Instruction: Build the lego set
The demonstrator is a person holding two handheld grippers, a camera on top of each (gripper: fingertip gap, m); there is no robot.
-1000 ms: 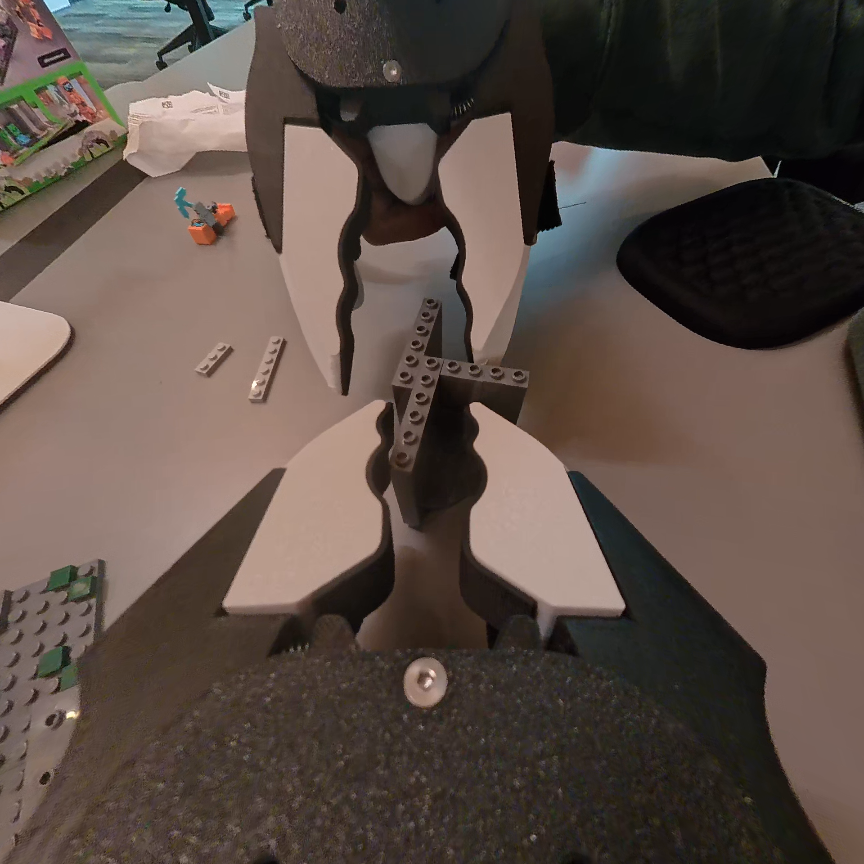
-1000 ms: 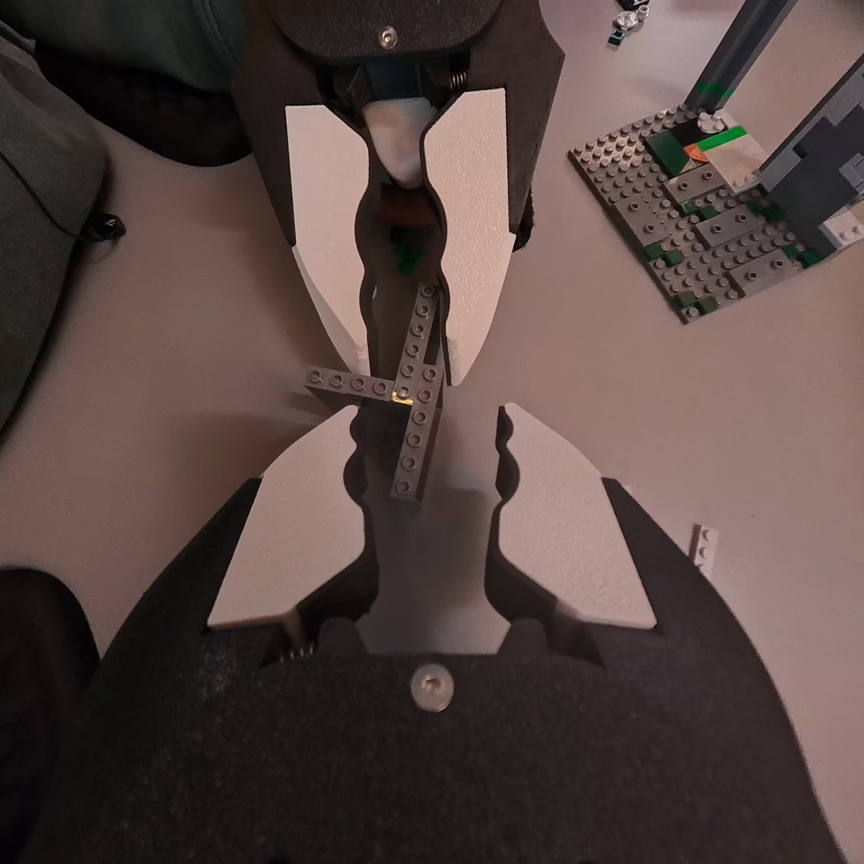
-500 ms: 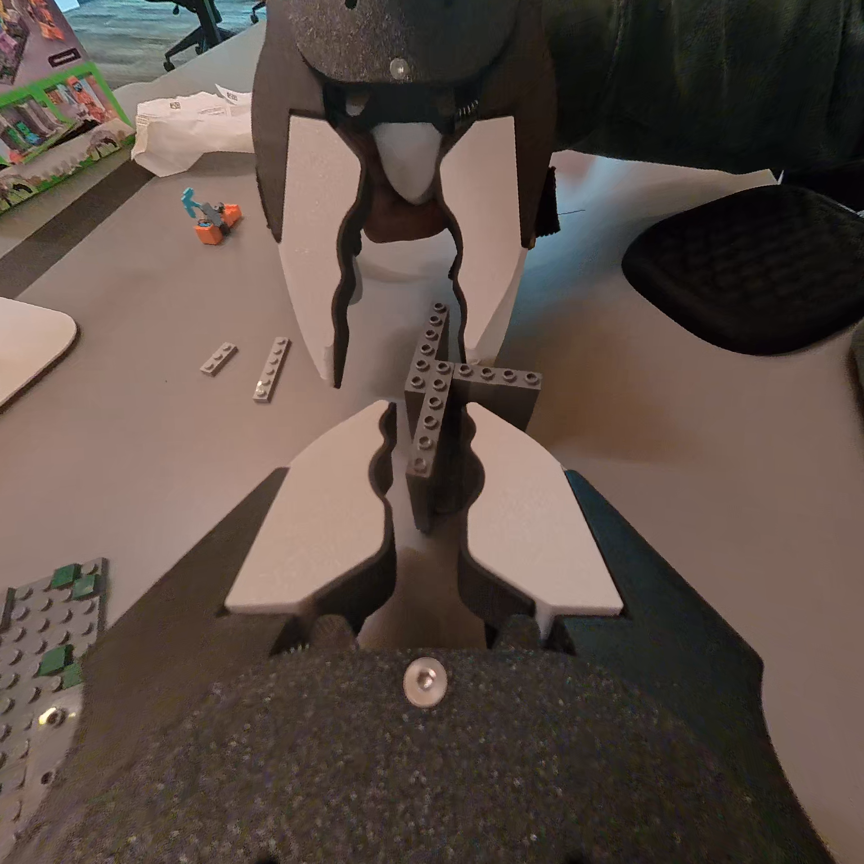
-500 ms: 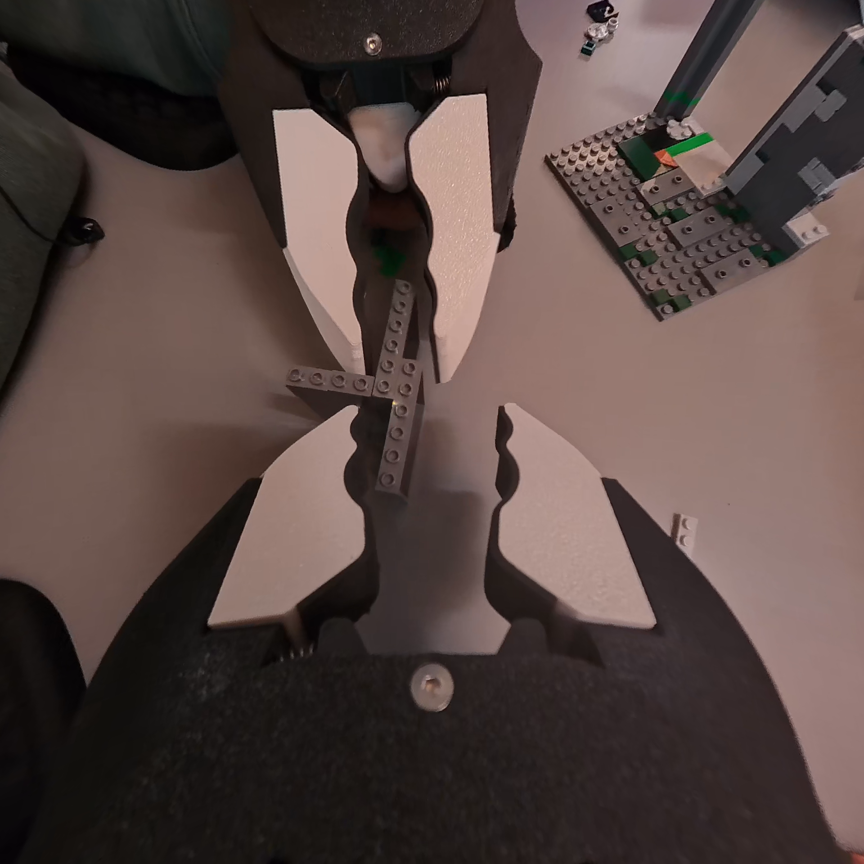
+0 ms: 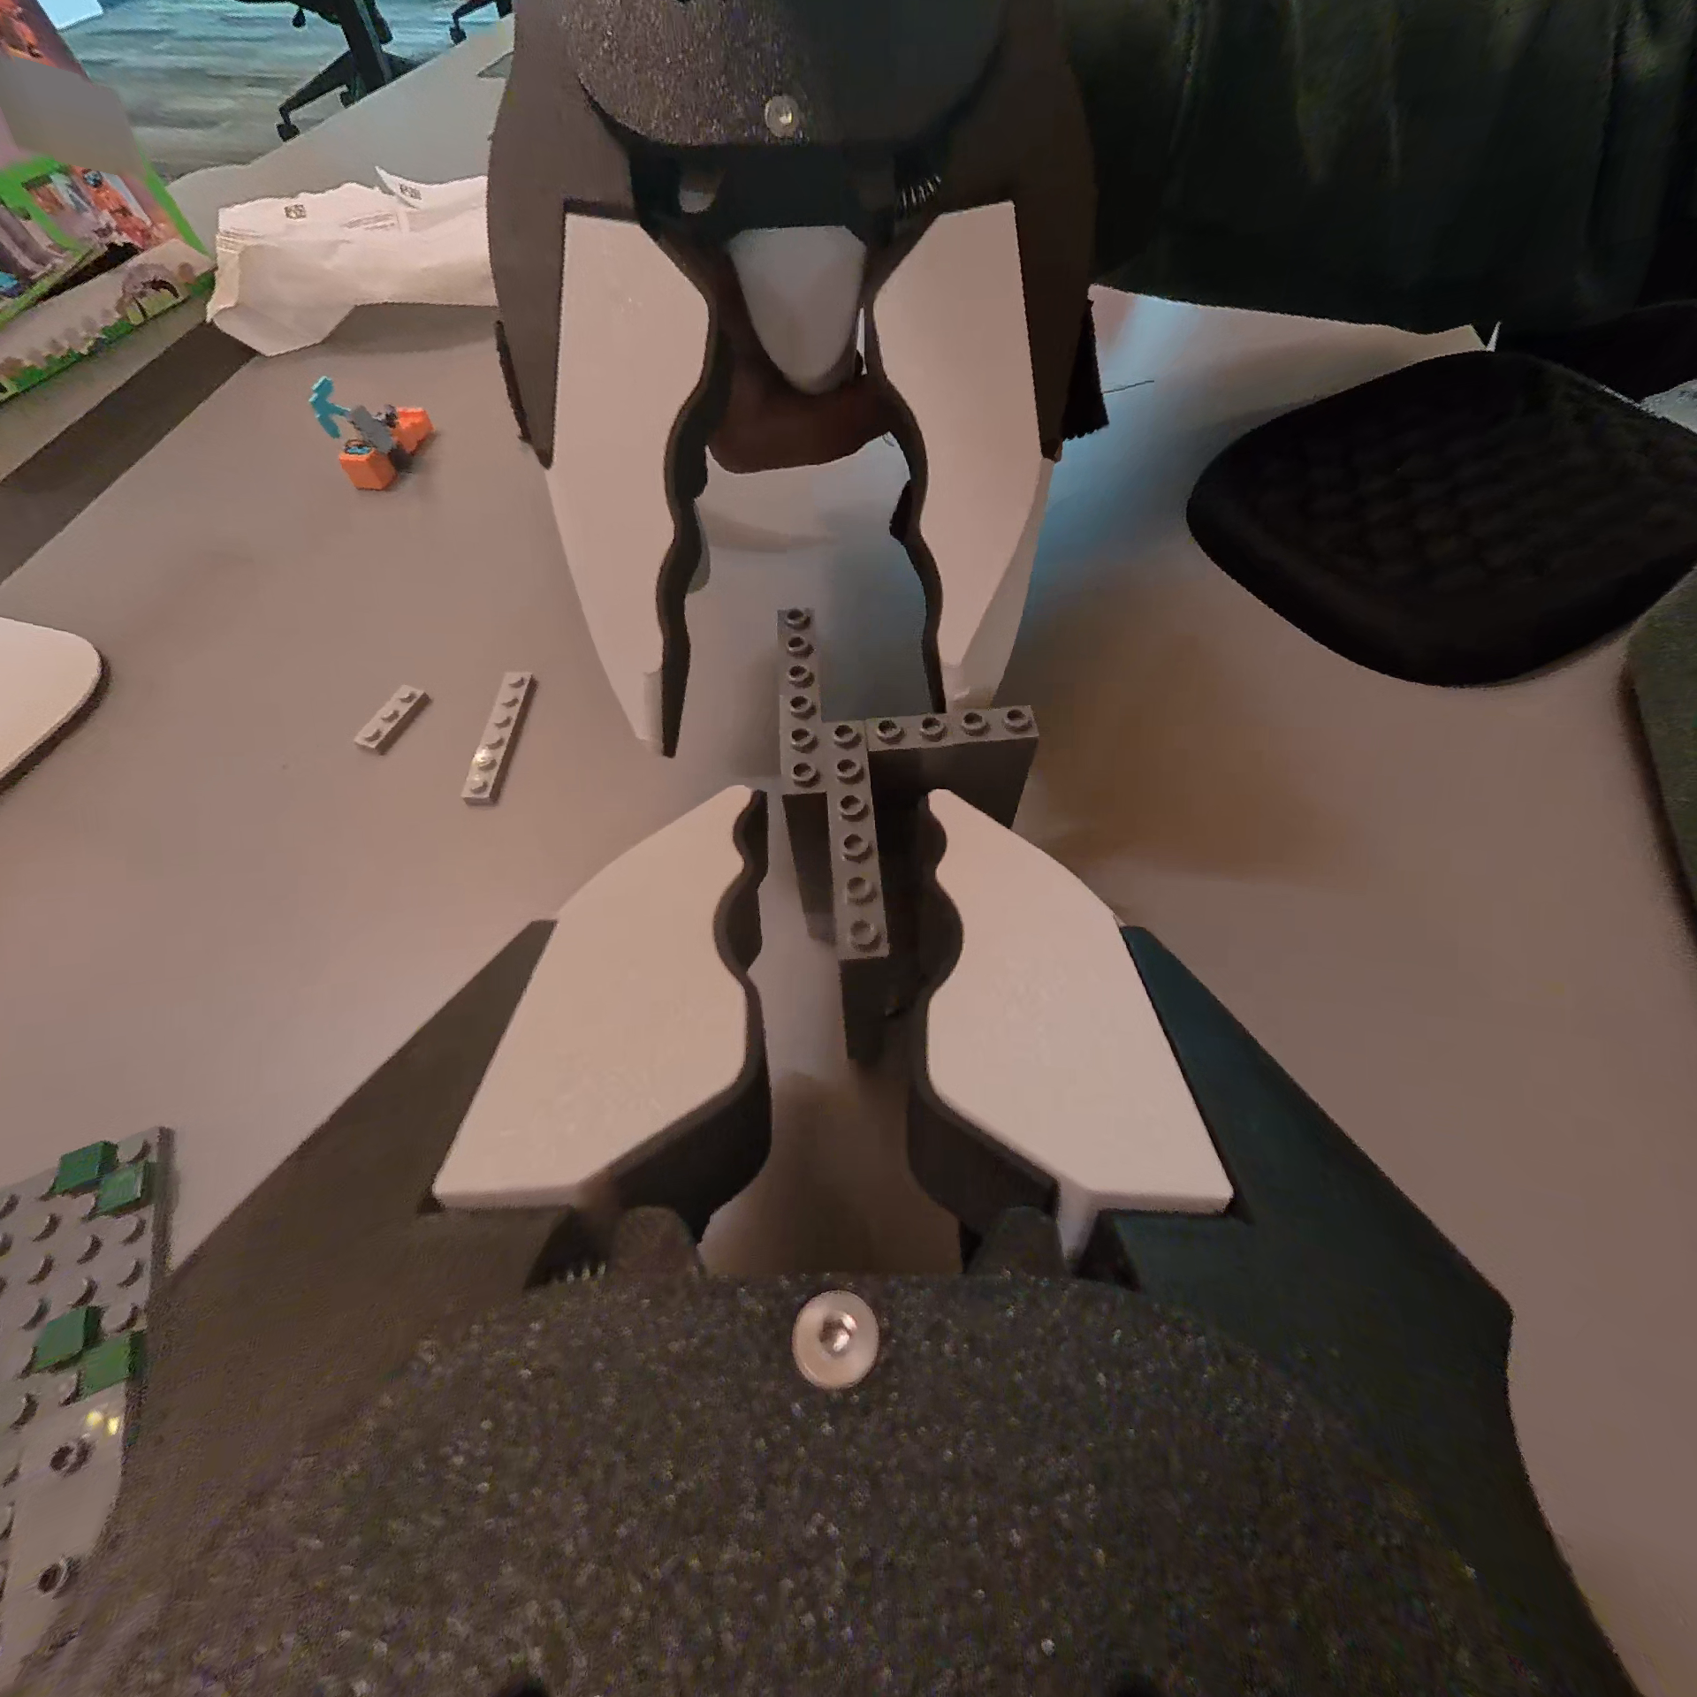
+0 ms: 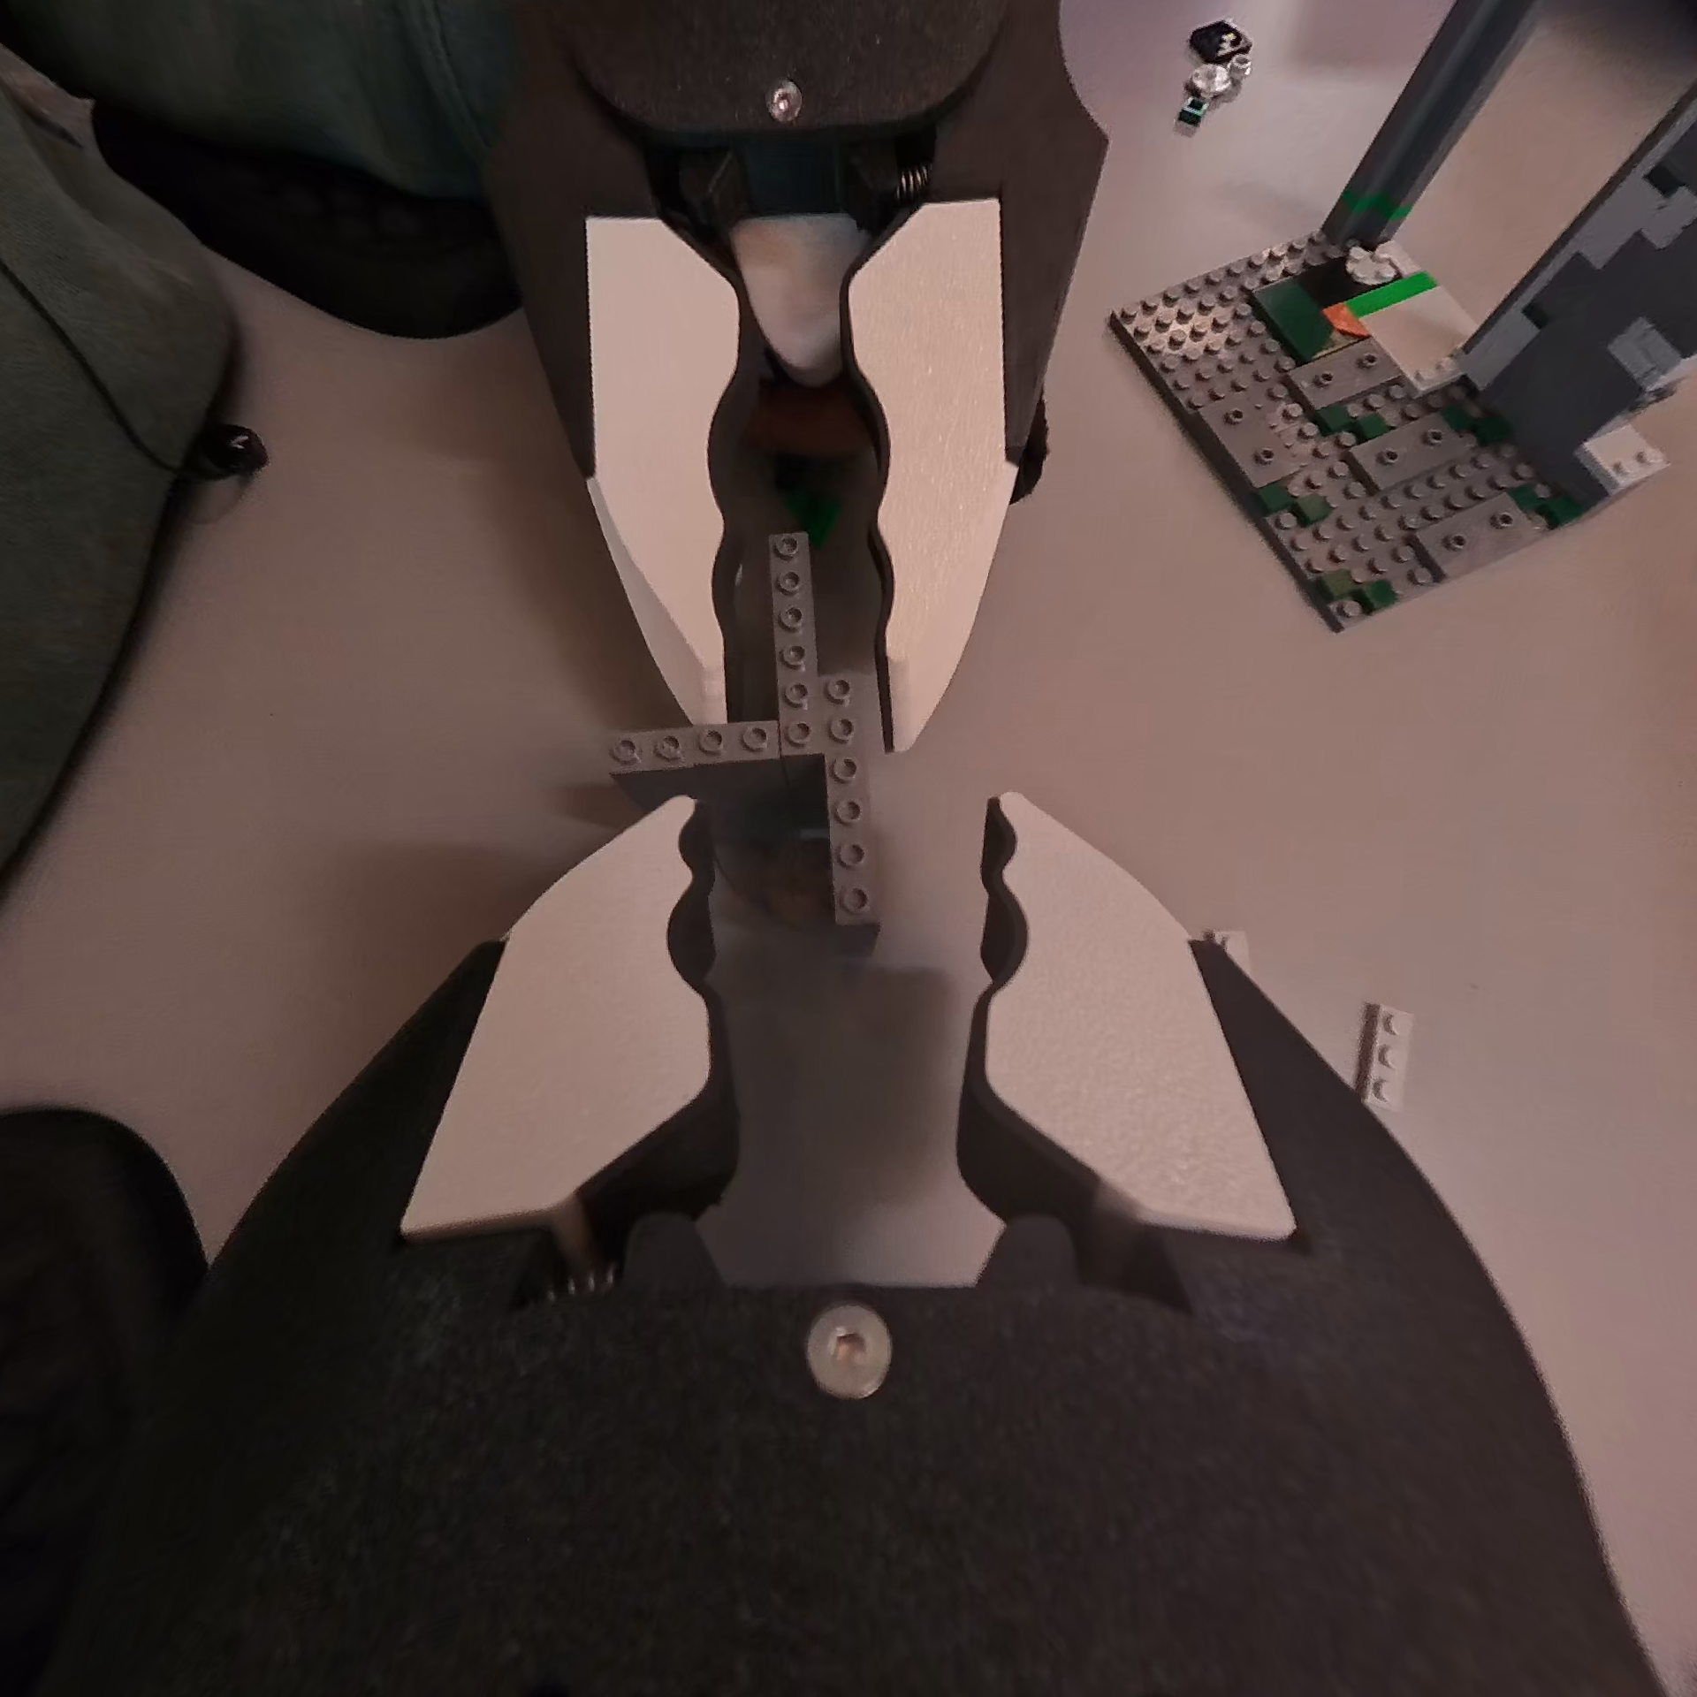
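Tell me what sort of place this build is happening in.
Probably an office: a big grey table, rolling chairs on carpet behind it, and a set box at the table's edge.

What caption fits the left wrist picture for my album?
Two grippers, left and right, meet around a grey cross-shaped brick assembly on the table.

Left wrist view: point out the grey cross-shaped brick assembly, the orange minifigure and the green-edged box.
grey cross-shaped brick assembly (image 5: 831, 767), left wrist view, studded centre.
orange minifigure (image 5: 372, 439), left wrist view, its body.
green-edged box (image 5: 64, 234), left wrist view, printed front.
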